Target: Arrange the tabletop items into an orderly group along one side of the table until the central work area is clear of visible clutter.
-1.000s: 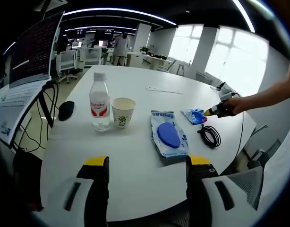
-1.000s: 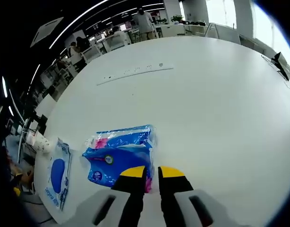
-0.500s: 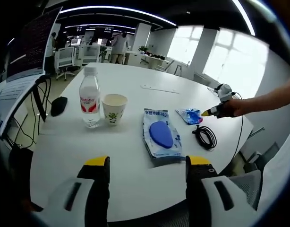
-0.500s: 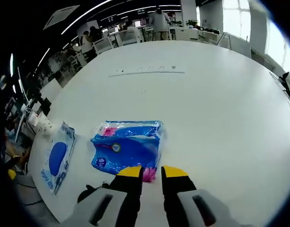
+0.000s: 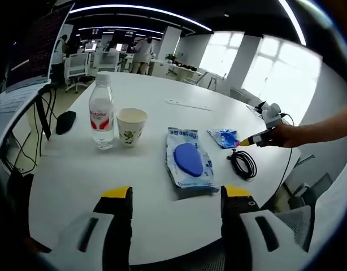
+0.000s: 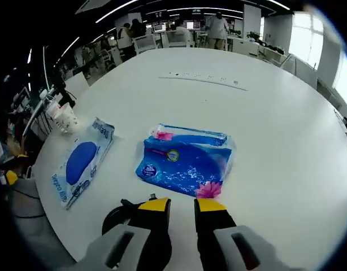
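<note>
Just ahead of the right gripper (image 6: 182, 204), whose jaws stand nearly closed and hold nothing, lies the blue tissue pack (image 6: 186, 160) on the white table (image 6: 275, 130), its long axis across the jaws. This gripper is much nearer to it than the left gripper (image 5: 172, 195), which is wide open and empty. From the left gripper view the bottle (image 5: 101, 118), paper cup (image 5: 130, 126), wipes pack (image 5: 187, 163) and black cable (image 5: 243, 164) form a row.

No legible text on anything.
</note>
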A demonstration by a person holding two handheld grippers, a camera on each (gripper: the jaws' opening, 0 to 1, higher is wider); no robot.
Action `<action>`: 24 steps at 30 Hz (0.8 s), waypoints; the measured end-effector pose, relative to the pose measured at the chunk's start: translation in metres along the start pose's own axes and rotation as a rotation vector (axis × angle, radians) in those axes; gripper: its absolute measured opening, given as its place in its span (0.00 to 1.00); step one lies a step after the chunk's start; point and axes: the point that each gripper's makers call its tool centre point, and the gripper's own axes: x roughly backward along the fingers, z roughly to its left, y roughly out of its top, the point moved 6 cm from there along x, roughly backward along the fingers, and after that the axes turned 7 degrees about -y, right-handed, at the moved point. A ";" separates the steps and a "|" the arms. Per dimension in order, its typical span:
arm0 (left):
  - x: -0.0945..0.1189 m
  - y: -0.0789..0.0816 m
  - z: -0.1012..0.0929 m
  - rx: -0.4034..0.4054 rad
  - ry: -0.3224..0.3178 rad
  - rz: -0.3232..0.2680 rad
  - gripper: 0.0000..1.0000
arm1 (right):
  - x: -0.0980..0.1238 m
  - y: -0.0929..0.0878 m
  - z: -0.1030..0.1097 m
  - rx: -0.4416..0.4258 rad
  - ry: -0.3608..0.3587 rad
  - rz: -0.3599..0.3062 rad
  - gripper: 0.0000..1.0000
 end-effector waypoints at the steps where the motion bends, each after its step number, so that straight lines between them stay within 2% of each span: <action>1: 0.000 0.000 0.000 0.001 0.000 0.000 0.63 | 0.001 -0.001 0.004 0.006 0.004 -0.001 0.15; 7: -0.002 -0.004 -0.001 0.020 -0.001 -0.001 0.62 | -0.006 0.011 0.017 0.110 0.040 -0.012 0.14; 10: -0.005 -0.008 -0.001 0.022 -0.004 0.004 0.62 | -0.007 0.014 0.025 0.127 0.051 -0.014 0.13; 14: -0.006 -0.008 -0.003 0.028 -0.008 0.002 0.62 | -0.006 0.020 0.041 0.168 0.081 -0.027 0.11; 18: -0.011 -0.011 -0.006 0.034 -0.013 0.005 0.61 | -0.008 0.029 0.058 0.250 0.109 -0.038 0.11; 24: -0.018 -0.019 -0.008 0.051 -0.016 0.008 0.61 | -0.018 0.044 0.076 0.299 0.144 -0.043 0.12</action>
